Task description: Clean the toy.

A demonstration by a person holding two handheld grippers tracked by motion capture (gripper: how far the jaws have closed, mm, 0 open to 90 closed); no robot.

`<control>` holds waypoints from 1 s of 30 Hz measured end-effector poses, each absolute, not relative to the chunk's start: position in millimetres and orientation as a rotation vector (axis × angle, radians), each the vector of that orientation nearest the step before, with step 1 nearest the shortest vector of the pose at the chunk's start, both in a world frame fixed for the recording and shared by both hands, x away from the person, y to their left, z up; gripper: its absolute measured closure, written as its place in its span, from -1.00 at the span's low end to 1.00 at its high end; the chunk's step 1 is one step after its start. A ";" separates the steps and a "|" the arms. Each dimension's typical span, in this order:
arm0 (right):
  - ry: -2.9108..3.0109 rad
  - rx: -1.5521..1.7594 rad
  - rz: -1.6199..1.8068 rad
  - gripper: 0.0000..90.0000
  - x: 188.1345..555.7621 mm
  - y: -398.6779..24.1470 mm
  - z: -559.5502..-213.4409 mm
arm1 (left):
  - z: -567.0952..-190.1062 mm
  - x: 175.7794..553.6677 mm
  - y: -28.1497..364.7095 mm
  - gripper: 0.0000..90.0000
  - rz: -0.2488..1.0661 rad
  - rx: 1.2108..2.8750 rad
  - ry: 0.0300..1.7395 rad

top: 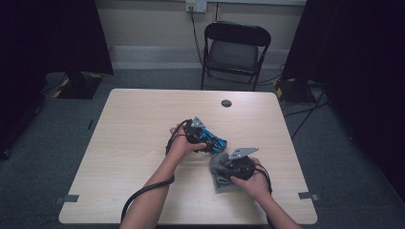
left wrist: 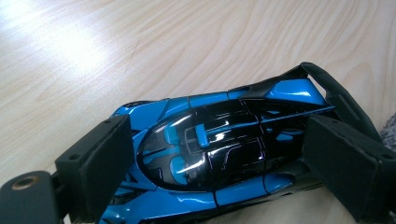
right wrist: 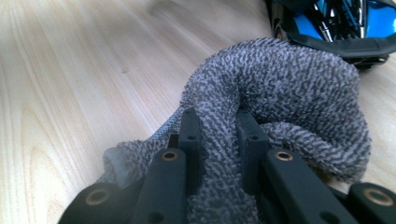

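A blue and black toy car (left wrist: 215, 154) lies on the wooden table, and my left gripper (left wrist: 224, 163) is shut on it, one pad at each end of its body. From above, the toy car (top: 216, 141) sits near the table's middle with my left gripper (top: 203, 136) over it. A grey terry cloth (right wrist: 280, 93) is bunched up just beside the car's tail. My right gripper (right wrist: 218, 135) is shut on a fold of that cloth. In the high view the cloth (top: 218, 167) lies under my right gripper (top: 228, 167).
The light wooden table (top: 138, 143) has a round cable hole (top: 226, 103) near its far edge. A black folding chair (top: 234, 50) stands behind the table. Dark curtains hang at both sides. Cables trail from both grippers toward the near edge.
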State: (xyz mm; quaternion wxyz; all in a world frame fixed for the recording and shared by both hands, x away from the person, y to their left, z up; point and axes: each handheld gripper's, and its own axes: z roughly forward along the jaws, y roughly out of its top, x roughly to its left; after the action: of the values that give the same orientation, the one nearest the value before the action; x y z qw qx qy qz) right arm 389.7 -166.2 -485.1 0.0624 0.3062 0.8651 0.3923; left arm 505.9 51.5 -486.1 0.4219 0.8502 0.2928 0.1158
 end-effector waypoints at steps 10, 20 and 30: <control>2.657 0.865 1.218 0.67 383.4 -162.6 -486.0 | -486.2 505.8 51.4 -0.80 0.289 2.127 0.734; 2.676 0.813 1.253 0.67 372.3 -171.3 -475.6 | -486.6 505.6 51.7 -0.80 0.290 2.124 0.732; 2.586 0.889 1.305 0.66 372.4 -206.3 -459.7 | -487.1 504.8 52.1 -0.80 0.296 2.119 0.731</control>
State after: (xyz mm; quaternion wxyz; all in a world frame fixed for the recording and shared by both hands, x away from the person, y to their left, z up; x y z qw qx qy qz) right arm 372.4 -206.3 -459.7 0.0556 0.2930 0.8521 0.4301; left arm 504.8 52.1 -487.1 0.4262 0.8478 0.2925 0.1185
